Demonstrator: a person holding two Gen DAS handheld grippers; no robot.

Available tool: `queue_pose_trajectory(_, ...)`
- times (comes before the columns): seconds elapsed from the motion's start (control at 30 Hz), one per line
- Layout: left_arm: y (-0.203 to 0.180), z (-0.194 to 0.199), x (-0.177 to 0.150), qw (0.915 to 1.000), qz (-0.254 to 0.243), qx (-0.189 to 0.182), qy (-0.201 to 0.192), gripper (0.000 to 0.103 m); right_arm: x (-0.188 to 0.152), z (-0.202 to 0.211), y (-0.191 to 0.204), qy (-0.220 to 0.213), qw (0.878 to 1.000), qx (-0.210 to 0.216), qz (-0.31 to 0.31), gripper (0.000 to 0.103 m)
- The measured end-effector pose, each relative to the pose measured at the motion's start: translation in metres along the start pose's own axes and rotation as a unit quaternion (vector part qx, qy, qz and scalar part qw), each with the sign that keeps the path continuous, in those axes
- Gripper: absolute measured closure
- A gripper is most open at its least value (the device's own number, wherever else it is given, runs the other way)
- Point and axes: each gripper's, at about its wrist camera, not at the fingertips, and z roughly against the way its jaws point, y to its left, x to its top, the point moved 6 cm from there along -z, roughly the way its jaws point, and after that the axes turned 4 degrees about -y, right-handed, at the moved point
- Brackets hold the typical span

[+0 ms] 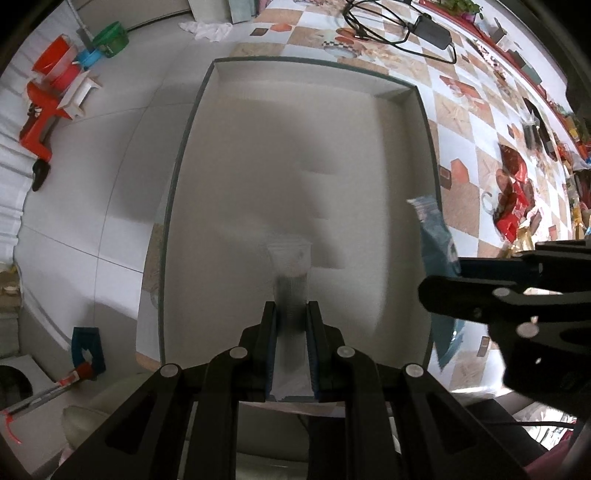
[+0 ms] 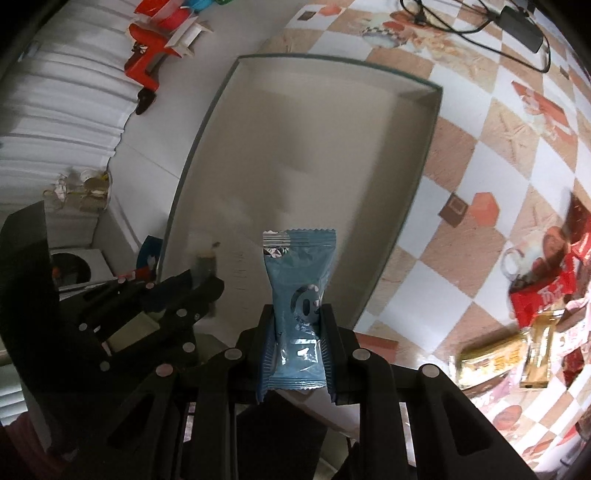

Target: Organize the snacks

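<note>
A shallow white box (image 1: 421, 110) with a dark green rim lies on the checkered table; it shows in the right wrist view (image 2: 432, 122) too. My left gripper (image 1: 291, 308) is shut on a blurred, pale translucent snack packet (image 1: 290, 269) held over the box's near end. My right gripper (image 2: 297, 312) is shut on a blue snack packet (image 2: 297, 280), upright, above the box's near right edge. That blue packet (image 1: 434, 240) and the right gripper show at the right of the left wrist view. The left gripper (image 2: 207, 282) appears at the lower left of the right wrist view.
A heap of red and gold snack packets (image 2: 535, 314) lies on the table to the right of the box. A black power adapter with cable (image 1: 432, 31) lies beyond the box. Red, green and blue items (image 1: 55, 92) sit on the white floor to the left.
</note>
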Motion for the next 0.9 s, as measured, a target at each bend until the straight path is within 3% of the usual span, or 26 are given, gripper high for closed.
queue_pose_trajectory(0.17,0.001,-0.004,-0.003,1.0000,-0.005,0.000,0.007,0.083,0.002,-0.014,0.006,0.013,1.000,0.002,-0.004,0.079)
queue_pose_trajectory(0.23,0.001,-0.005,-0.003,0.9999,-0.005,0.000,0.011,0.069,-0.001,-0.011,0.005,0.014,1.000,0.004,-0.003,0.078)
queue_pose_trajectory(0.3,0.001,-0.004,-0.003,0.9999,-0.005,0.007,0.008,0.036,-0.001,-0.012,0.005,0.017,1.000,0.005,-0.003,0.078)
queue_pose_trajectory(0.37,0.001,0.000,-0.001,0.9998,-0.006,0.017,-0.004,0.026,-0.002,-0.011,0.002,0.018,1.000,0.004,-0.006,0.077)
queue_pose_trajectory(0.43,-0.002,0.003,0.001,0.9998,-0.008,0.016,-0.006,0.025,-0.002,-0.009,-0.002,0.018,1.000,0.003,-0.011,0.051)
queue_pose_trajectory(0.47,-0.003,0.004,0.002,0.9998,-0.010,0.016,-0.005,0.024,-0.002,-0.008,-0.004,0.015,1.000,0.001,-0.014,0.027)
queue_pose_trajectory(0.5,-0.005,0.004,0.003,0.9998,-0.013,0.016,-0.004,0.024,-0.002,-0.005,-0.008,0.007,1.000,0.000,-0.020,0.021)
queue_pose_trajectory(0.7,-0.021,0.006,0.007,0.9992,-0.038,0.012,-0.003,0.024,-0.008,0.002,-0.038,0.001,0.998,-0.017,-0.060,0.021)
queue_pose_trajectory(0.9,-0.058,0.013,0.013,0.9957,-0.092,0.006,-0.013,0.024,-0.035,0.006,-0.099,0.010,0.989,-0.042,-0.140,0.021)
